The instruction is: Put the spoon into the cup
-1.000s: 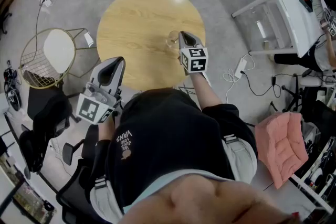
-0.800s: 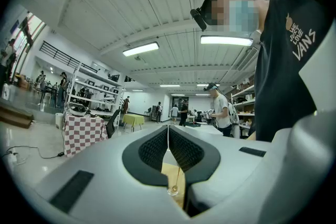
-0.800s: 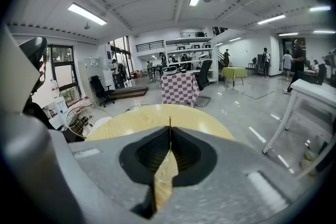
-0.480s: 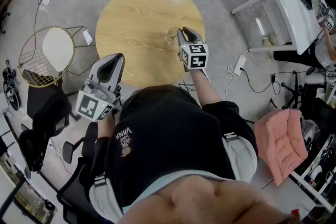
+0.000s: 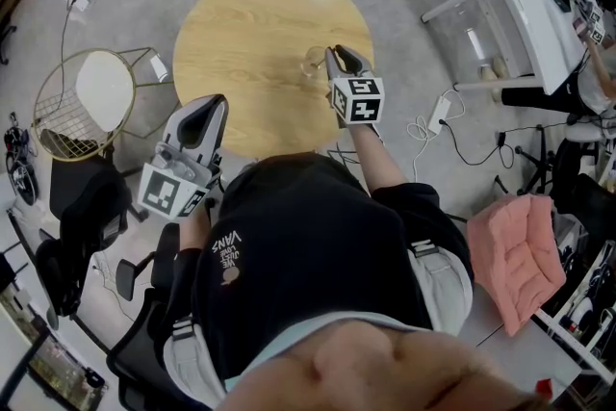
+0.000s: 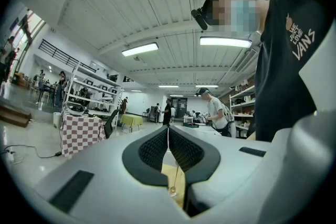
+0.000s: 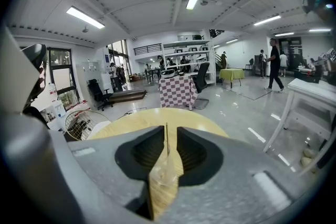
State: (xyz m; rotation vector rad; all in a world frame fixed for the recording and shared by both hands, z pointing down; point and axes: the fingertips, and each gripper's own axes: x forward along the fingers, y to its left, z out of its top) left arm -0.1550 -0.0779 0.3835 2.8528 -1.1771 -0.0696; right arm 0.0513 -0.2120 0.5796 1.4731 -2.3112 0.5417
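— Where is the slim gold metal spoon (image 6: 172, 182) held?

— It is clamped in the closed left hand-held gripper (image 6: 168, 132), by the near-left edge of the round wooden surface (image 5: 250, 14). The clear glass cup (image 5: 314, 64), pinched by the right hand-held gripper (image 5: 338, 61), is found forward-right.

cup (image 5: 312, 64): partly behind right tongs (image 5: 335, 55), blurred in right gripper view | spoon (image 6: 173, 181): upper handle hidden between left tongs (image 6: 168, 134)

Round wooden table (image 5: 241, 24) carrying one clear glass cup (image 5: 314, 64)

A wire basket (image 5: 58, 138) stands beside the round table (image 5: 245, 19).
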